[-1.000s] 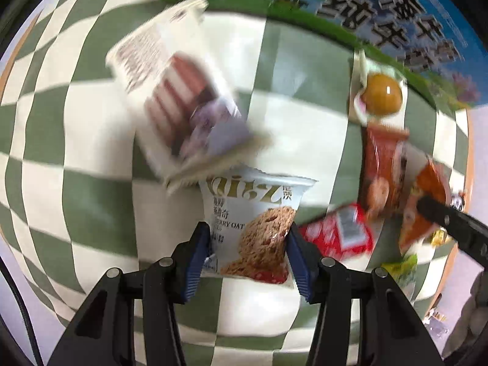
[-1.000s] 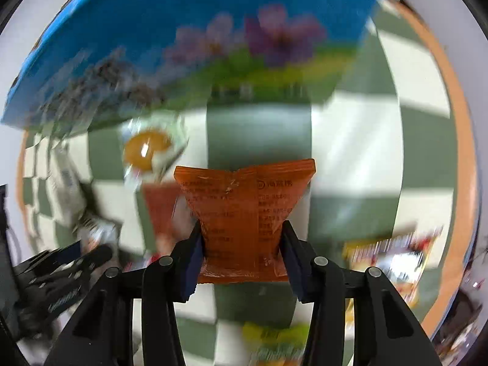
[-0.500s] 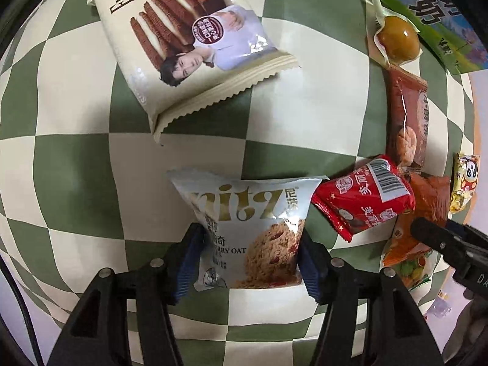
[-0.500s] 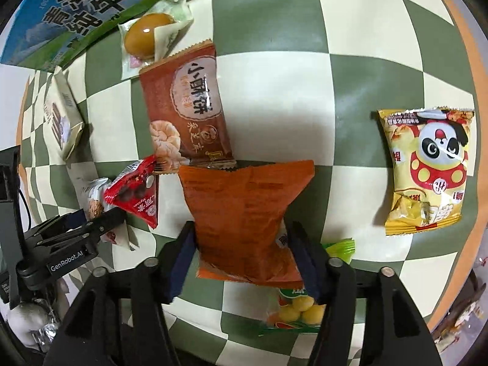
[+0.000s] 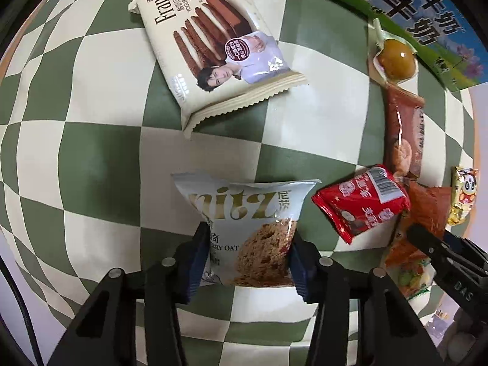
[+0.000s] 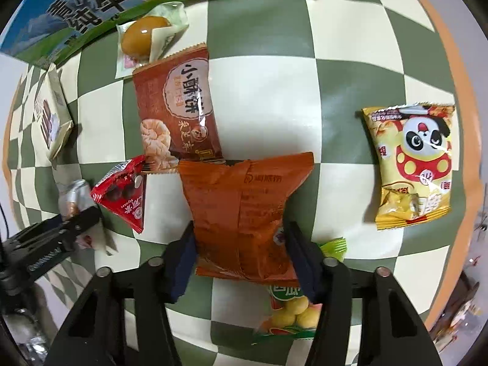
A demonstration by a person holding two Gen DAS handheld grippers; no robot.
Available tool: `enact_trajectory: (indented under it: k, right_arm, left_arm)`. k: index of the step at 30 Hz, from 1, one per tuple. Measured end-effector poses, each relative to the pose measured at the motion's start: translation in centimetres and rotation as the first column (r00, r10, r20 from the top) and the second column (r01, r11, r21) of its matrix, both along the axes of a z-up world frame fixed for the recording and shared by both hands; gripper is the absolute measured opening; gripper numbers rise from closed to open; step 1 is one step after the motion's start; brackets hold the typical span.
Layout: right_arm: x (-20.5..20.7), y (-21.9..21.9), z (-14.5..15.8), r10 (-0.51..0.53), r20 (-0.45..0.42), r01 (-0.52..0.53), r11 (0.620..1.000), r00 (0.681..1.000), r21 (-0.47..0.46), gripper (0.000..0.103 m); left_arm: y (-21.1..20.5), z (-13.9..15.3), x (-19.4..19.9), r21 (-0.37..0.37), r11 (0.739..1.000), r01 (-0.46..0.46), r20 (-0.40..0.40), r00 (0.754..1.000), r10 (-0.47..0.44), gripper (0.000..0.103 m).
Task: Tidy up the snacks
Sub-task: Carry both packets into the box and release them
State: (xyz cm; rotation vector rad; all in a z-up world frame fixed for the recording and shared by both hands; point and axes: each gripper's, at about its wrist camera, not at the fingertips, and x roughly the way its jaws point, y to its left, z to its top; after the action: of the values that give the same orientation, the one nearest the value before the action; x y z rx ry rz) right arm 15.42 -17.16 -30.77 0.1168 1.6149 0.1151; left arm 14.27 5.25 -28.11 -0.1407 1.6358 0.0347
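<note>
1. Left gripper [image 5: 246,257], pointing down, jaws closing, blue pads pressed on both sides of a silver oat-cookie bag [image 5: 244,225].
2. Cookie bag puckered at the pinch, its top fanned out over the green-and-cream checked bench [image 5: 91,158].
3. Above it, well apart: cream wafer pack [image 5: 213,45], lying flat and slanted.
4. Just right of the cookie bag: red pack [image 5: 363,206], tilted, barcode showing.
5. Right gripper [image 6: 241,256], pointing down, jaws closing, pads squeezing an orange bag [image 6: 244,210] at its lower half.
6. Under the orange bag's lower edge: green pack [image 6: 292,308] of yellow balls, partly covered.
7. Above the orange bag, touching its top edge: brown pastry pack [image 6: 180,106], lying lengthwise.
8. Beyond the pastry pack's far end: sealed braised egg [image 6: 146,35], beside a blue-and-green milk box [image 6: 91,9] along the far bench edge.
9. Right of the orange bag, apart: yellow panda pack [image 6: 411,164], flat on the bench.
10. Left of the orange bag: red pack again, its corner overlapping the pastry pack's lower end.
</note>
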Motion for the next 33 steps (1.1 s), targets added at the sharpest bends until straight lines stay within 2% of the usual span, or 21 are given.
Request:
enact_trajectory:
  k: [1,6,7,13,16,19,21,23,27,31,33]
  right_arm:
    - [-0.2,0.1,0.2,0.004,0.008,-0.004,1.000,1.000,0.003,0.048]
    - [-1.3,0.1,1.7,-0.025,0.029,0.023,0.998,0.999,0.056,0.047]
    - [-0.1,0.0,2.0,-0.031,0.031,0.029,0.997,0.999,0.071,0.047]
    - [0.7,-0.8,7.2,-0.073,0.073,0.056,0.977,0.995,0.207,0.047]
    - [2.3,-1.3,10.4,-0.084,0.117,0.048,0.959,0.990,0.280,0.047]
    - [4.7,-1.4,14.9,-0.091,0.181,0.025,0.941,0.979,0.337,0.047]
    - [6.4,-1.4,17.6,-0.100,0.224,0.010,0.929,0.969,0.369,0.047]
    - [9.9,-1.5,20.6,-0.103,0.280,-0.013,0.924,0.954,0.382,0.047]
    - [15.2,0.9,21.8,-0.093,0.339,-0.036,0.934,0.936,0.356,0.047]
    - [20.2,3.3,20.2,-0.092,0.322,-0.026,0.938,0.942,0.345,0.047]
    - [22.2,4.4,18.8,-0.090,0.298,-0.020,0.938,0.950,0.345,0.047]
  left_arm:
    - [0.0,0.3,-0.1,-0.005,1.000,-0.001,0.001,1.000,0.001,0.043]
    - [-0.1,2.2,-0.7,-0.031,0.999,0.013,0.015,1.000,-0.012,0.043]
    - [-0.1,2.9,-0.6,-0.039,0.999,0.013,0.022,1.000,-0.013,0.043]
    - [-0.7,9.3,0.3,-0.131,0.991,0.021,0.091,0.996,-0.010,0.043]
    - [-0.9,13.2,2.5,-0.187,0.982,0.038,0.156,0.988,-0.009,0.043]
    - [-0.9,16.8,6.1,-0.226,0.972,0.062,0.224,0.975,-0.010,0.043]
    - [-1.4,18.8,8.9,-0.212,0.974,0.084,0.268,0.963,-0.025,0.043]
    - [-1.6,20.3,12.2,-0.181,0.978,0.101,0.299,0.953,-0.043,0.043]
    - [-1.4,20.4,18.8,-0.141,0.984,0.104,0.277,0.959,-0.061,0.043]
    - [-0.8,17.0,24.7,-0.121,0.989,0.085,0.147,0.987,-0.067,0.043]
    - [-0.4,15.5,25.7,-0.098,0.993,0.071,0.108,0.992,-0.060,0.043]
